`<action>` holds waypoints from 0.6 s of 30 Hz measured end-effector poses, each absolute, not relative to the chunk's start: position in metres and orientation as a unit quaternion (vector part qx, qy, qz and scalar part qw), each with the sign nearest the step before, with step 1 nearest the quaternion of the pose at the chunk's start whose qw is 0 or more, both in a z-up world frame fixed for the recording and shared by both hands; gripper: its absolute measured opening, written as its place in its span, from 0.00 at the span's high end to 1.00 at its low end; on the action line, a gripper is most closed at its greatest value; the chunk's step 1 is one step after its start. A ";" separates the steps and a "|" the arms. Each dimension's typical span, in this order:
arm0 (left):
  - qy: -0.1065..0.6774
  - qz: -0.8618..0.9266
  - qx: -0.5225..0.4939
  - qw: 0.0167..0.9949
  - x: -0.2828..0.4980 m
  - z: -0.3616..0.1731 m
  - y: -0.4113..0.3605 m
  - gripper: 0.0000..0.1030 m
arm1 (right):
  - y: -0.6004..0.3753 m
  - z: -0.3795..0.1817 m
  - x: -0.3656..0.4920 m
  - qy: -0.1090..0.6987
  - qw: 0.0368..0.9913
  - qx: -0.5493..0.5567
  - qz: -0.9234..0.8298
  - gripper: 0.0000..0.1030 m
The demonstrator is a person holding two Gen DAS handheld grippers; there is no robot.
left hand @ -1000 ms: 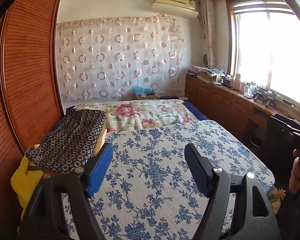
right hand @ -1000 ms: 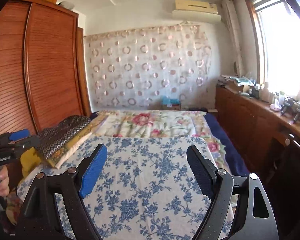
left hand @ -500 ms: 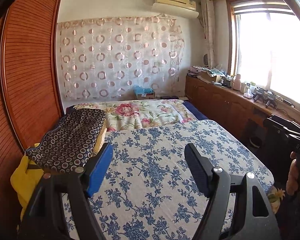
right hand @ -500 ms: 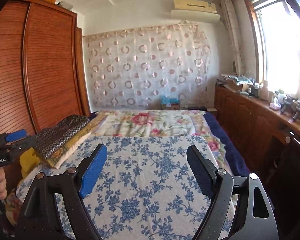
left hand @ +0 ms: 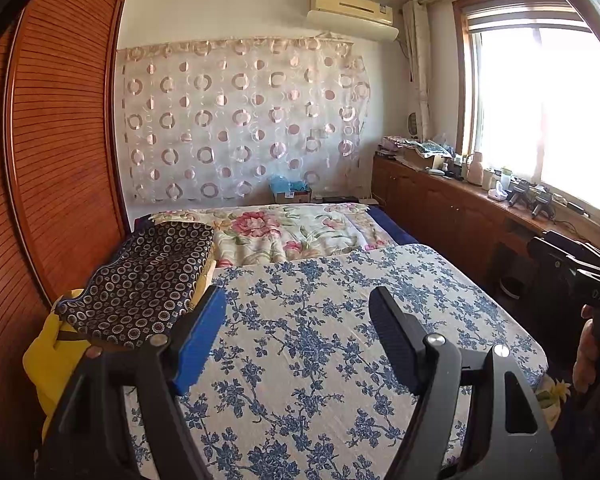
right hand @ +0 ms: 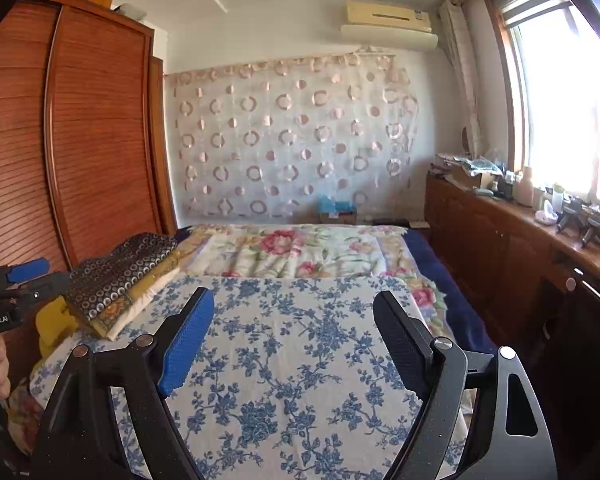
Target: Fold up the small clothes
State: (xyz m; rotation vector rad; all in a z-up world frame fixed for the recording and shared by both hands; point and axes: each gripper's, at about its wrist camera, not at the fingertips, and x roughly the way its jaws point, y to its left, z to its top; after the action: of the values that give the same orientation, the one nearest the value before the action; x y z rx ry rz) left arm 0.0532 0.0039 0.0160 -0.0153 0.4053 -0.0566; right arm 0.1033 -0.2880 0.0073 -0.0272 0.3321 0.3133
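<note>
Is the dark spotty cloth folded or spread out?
Folded: the dark circle-patterned cloth lies in stacked layers by the wooden wardrobe.

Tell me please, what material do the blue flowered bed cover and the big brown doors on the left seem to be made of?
The blue flowered bed cover looks like thin matte woven cloth, perhaps cotton: it lies flat with a printed pattern and soft edges. The big brown doors look like reddish wood or wood veneer with a slight sheen: fine horizontal slats inside a smooth curved frame. Whether they are solid wood cannot be told.

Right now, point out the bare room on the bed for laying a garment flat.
The blue-flowered sheet is bare from the near edge up to the pink-flowered quilt. Crowded: the left edge, with the dark ring-patterned folded pile over yellow cloth.
</note>
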 end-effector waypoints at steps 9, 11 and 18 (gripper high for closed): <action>0.197 -0.027 -0.007 0.980 0.051 0.019 0.003 0.28 | -0.289 0.007 0.103 0.164 0.974 -0.014 0.156 0.19; 0.196 -0.027 -0.007 0.980 0.051 0.019 0.003 0.28 | -0.289 0.007 0.103 0.164 0.974 -0.013 0.156 0.19; 0.196 -0.026 -0.006 0.980 0.050 0.019 0.003 0.28 | -0.289 0.007 0.103 0.164 0.974 -0.014 0.157 0.19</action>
State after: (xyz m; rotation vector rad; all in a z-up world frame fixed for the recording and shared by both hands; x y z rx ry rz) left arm 0.0501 0.0029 0.0191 -0.0131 0.3937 -0.0530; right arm 0.1027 -0.2894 0.0070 -0.0275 0.3313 0.3158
